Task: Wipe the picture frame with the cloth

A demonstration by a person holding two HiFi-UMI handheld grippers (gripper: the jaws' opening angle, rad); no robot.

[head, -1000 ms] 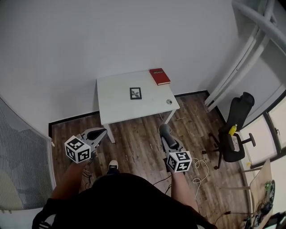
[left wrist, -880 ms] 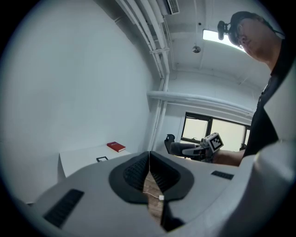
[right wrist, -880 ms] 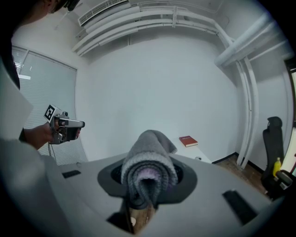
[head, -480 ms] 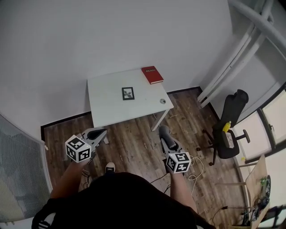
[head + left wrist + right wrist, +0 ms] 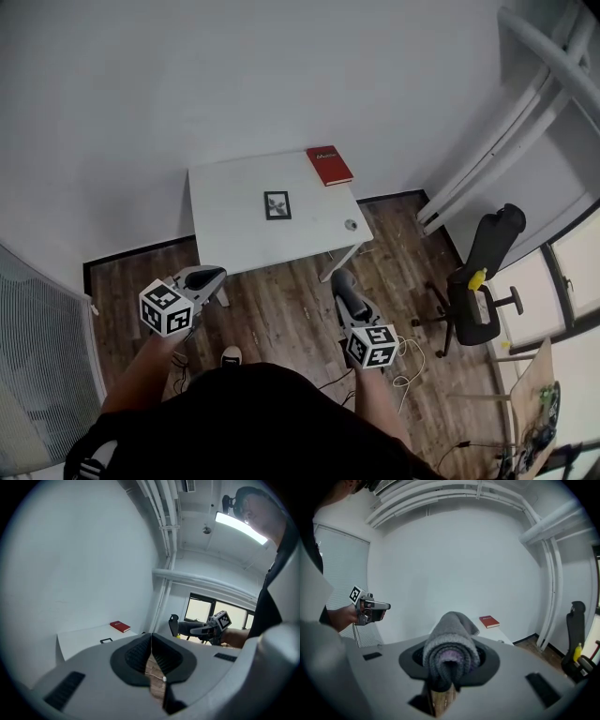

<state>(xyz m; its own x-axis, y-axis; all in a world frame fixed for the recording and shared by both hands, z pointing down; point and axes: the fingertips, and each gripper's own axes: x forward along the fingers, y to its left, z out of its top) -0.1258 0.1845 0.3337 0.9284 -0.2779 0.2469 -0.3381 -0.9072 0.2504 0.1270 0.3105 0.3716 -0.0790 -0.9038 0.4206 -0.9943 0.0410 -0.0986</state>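
Both grippers shifted slightly; left gripper (image 5: 151, 644) fingers (image 5: 136, 656) pressed together, right gripper (image 5: 450, 667) fingers (image 5: 413, 660) pinch the cloth (image 5: 451, 644).

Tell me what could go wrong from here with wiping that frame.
1. The picture frame lies loose and flat on the table. Unless the shut, empty left gripper steadies it, the cloth in the right gripper may shove it sideways.
2. A white cable trails on the floor beside the person's feet; stepping toward the table could snag it.

Person: black top (image 5: 253, 422), blk/white shoe (image 5: 231, 356); grey left gripper (image 5: 216, 273) & right gripper (image 5: 341, 281), each w/ b&w marker cubes (image 5: 167, 308)
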